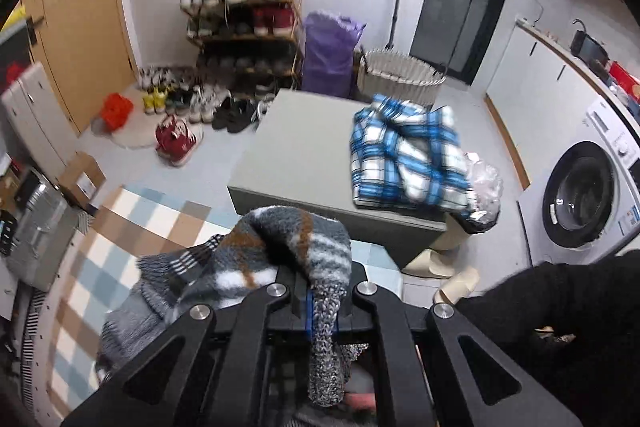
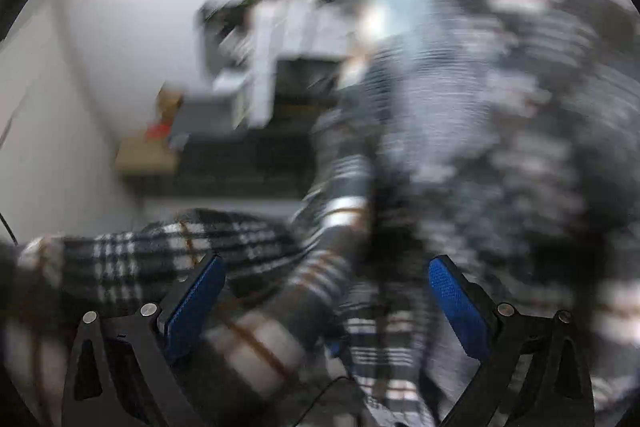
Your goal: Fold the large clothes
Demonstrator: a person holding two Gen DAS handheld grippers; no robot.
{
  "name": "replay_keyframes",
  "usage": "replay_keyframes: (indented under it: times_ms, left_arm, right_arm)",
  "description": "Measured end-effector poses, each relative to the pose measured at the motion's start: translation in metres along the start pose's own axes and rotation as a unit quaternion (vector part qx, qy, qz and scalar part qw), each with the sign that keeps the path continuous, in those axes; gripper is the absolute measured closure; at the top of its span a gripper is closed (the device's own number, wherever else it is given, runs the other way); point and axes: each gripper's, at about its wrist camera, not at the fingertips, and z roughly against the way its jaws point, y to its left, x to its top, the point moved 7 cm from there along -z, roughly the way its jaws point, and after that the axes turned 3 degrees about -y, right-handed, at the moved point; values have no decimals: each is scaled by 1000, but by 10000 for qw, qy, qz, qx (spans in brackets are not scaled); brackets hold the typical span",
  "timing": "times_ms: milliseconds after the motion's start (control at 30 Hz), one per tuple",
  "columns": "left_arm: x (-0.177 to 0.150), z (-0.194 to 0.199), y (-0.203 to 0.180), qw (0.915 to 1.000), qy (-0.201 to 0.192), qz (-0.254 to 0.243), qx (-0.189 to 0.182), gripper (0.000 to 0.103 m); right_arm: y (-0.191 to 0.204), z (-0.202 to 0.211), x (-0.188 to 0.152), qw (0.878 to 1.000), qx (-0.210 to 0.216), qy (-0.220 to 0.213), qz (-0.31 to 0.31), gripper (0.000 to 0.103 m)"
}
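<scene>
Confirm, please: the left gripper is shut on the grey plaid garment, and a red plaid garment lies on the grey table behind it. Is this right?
One thing is wrong: the garment on the grey table is blue and white plaid, not red. The left wrist view shows it. The left gripper is indeed shut on the grey plaid garment.

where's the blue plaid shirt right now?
Left wrist view: the blue plaid shirt lies folded on the right side of the grey table, in front of the white basket and left of the washing machine.
</scene>
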Motion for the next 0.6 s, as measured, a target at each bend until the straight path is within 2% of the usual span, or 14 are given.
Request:
replay_keyframes:
  times_ms: [100,133,167,233,300,400,433,467,500,533,600]
  left_arm:
    - [-7,-38,27,9991,342,268,-7,102]
    - [-8,-51,30,9978,504,409,-145,102]
    - [-17,-67,38,9947,765,615,-316,102]
    - [-32,-90,46,9909,1117,721,-220,102]
    - [-43,-101,52,9866,1386,840,-178,102]
    - [-48,-94,57,9840,1464,1004,-159,95]
    - [-49,-80,59,9854,1352,1034,-62,81]
    - [-47,-67,58,9871,1213,1046,-74,54]
    - [-42,-58,55,9893,1033,1029,-105,36]
    - [-35,-37,56,9919,742,1031,35,17]
    - [-24,-8,55,9946,346,974,123,16]
  right_arm:
    - [-37,41,-3,9984,-28,-457,-330,0]
    - [-38,50,-2,9982,-43,-505,-326,0]
    - [-36,61,-1,9980,-111,-578,-209,0]
    - [-27,83,4,9952,-207,-935,200,0]
    - [-28,100,11,9899,-380,-1315,373,0]
    - [-35,106,20,9907,-305,-1320,145,0]
    - [-36,104,22,9912,-298,-1281,173,0]
    - [-37,101,24,9907,-394,-1278,250,0]
    - [-38,97,27,9897,-513,-1287,365,0]
    - [-38,94,26,9886,-589,-1303,462,0]
    - [-35,93,29,9855,-778,-1340,688,0]
